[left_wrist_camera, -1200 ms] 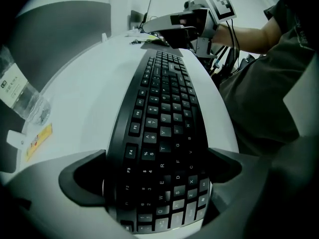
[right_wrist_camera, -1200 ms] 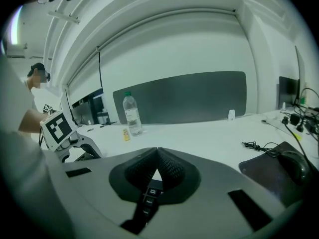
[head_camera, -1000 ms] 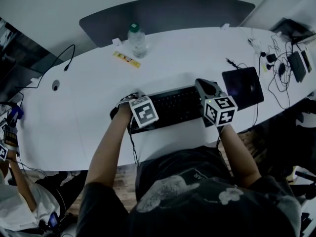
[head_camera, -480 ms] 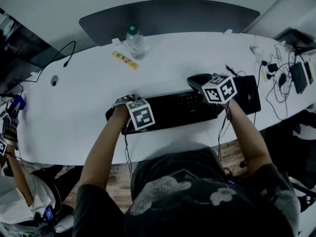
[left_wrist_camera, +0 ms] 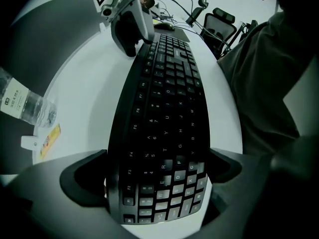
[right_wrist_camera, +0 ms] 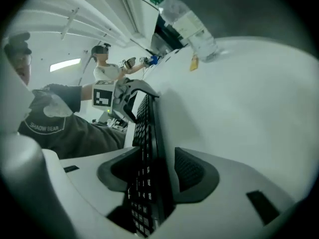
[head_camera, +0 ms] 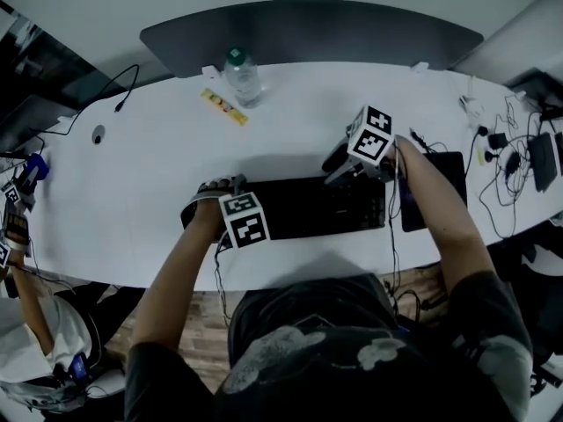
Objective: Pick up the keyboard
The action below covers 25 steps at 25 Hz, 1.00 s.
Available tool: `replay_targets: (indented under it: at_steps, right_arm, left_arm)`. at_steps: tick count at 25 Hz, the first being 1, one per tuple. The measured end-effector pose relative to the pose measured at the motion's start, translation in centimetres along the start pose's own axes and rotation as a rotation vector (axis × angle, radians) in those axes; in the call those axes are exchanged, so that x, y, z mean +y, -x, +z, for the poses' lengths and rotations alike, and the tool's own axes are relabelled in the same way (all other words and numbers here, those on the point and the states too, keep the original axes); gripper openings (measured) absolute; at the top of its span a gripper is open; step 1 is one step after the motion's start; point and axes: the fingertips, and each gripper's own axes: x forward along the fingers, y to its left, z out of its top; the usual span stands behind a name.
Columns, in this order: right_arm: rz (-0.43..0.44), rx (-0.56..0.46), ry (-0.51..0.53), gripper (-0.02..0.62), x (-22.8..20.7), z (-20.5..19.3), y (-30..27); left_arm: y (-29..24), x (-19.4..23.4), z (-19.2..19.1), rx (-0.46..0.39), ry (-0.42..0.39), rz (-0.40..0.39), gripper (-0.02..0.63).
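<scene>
A black keyboard (head_camera: 308,207) lies on the white table (head_camera: 141,183) just in front of me. My left gripper (head_camera: 215,207) points straight down over its left end. In the left gripper view the two jaws (left_wrist_camera: 157,168) sit against the front and back edges of the keyboard (left_wrist_camera: 167,108), shut on it. My right gripper (head_camera: 352,170) slants down at the far right corner. Its jaws (right_wrist_camera: 154,171) are opening, with the keyboard's thin edge (right_wrist_camera: 149,148) between them and a gap beside one pad. Each gripper shows in the other's view: right gripper (left_wrist_camera: 130,24), left gripper (right_wrist_camera: 124,101).
A water bottle (head_camera: 243,75) and a yellow strip (head_camera: 225,106) lie at the back of the table. A black pad (head_camera: 435,187) sits right of the keyboard, with cables and small devices (head_camera: 510,139) beyond it. A dark panel (head_camera: 308,33) stands behind the table. Another person (head_camera: 18,236) is at the left edge.
My right gripper has tipped over from above the keyboard's right end and sunk to its far right corner, jaws now round the edge. The left gripper stays on the left end.
</scene>
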Motion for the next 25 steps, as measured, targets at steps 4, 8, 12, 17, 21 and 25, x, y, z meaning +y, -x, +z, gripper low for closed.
replay_targets:
  at_steps: [4, 8, 12, 17, 21, 25]
  right_arm:
    - [0.196, 0.193, -0.041, 0.219, 1.1, -1.3, -1.5]
    - [0.314, 0.33, -0.046, 0.186, 2.5, -1.4, -2.6]
    - [0.347, 0.424, -0.015, 0.141, 4.0, -1.3, -4.5]
    - [0.341, 0.491, -0.004, 0.092, 5.2, -1.6, -5.7]
    - [0.284, 0.439, 0.015, 0.075, 5.8, -1.6, -5.5]
    - [0.193, 0.392, 0.068, 0.067, 6.7, -1.6, -5.2]
  left_arm:
    - [0.2, -0.1, 0.1, 0.004, 0.002, 0.02, 0.588]
    - [0.5, 0.1, 0.0, 0.003, -0.001, 0.058, 0.589]
    - [0.8, 0.1, 0.1, 0.002, -0.001, 0.106, 0.588]
    - [1.4, -0.2, 0.1, -0.003, 0.004, 0.132, 0.589]
    - [2.1, -0.5, 0.2, -0.033, -0.015, 0.202, 0.588]
    - [3.6, -0.8, 0.6, -0.094, 0.0, 0.282, 0.586]
